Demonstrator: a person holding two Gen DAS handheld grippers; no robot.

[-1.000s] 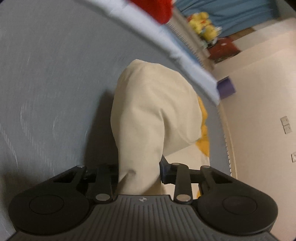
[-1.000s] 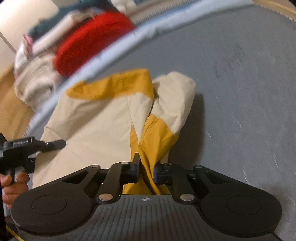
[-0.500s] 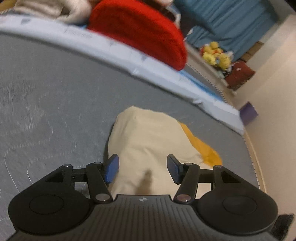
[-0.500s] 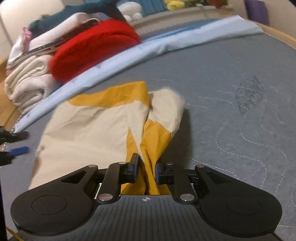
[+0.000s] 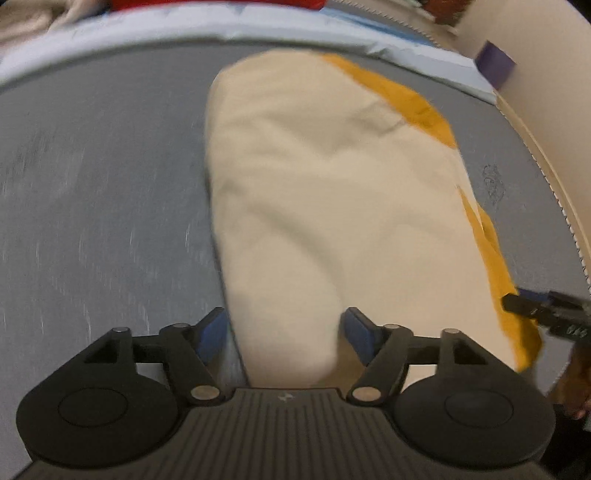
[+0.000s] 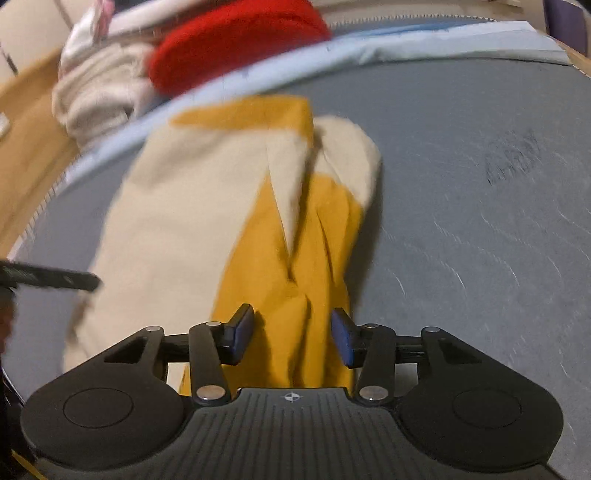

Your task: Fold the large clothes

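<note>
Garment (image 5: 317, 206), cream cotton-like cloth with mustard-yellow panels, lies folded on a grey quilted mattress (image 5: 103, 192). Soft, lightly creased, rounded at its far end. Motion blur in both views.

Left wrist view: left tongs (image 5: 286, 330) point steeply down over the near cream end. Jaws have just been opening and stand wide; blue pads flank the cloth, apparently not pressing it. Cream fold runs between them and away from the camera, long axis near to far, widening, then rounding off close to a pale blue sheet (image 5: 221, 26). A yellow strip edges the far right side. Right tongs (image 5: 543, 314) show as a black tip at the garment's right yellow edge, with part of a hand below.

Right wrist view: right tongs (image 6: 291, 338) angle down over the bunched yellow panel (image 6: 295, 280). Jaws have just been opening; pads sit either side of the pleated yellow folds with gaps showing, so no grip. Cream body spreads left, the long axis again running away from the camera. Left tongs' black tip (image 6: 55, 277) hangs over the cream left edge; whether it touches, can't tell. Beyond the blue sheet: red knit bundle (image 6: 236, 40) and off-white fluffy towels (image 6: 99, 96), stacked.
</note>
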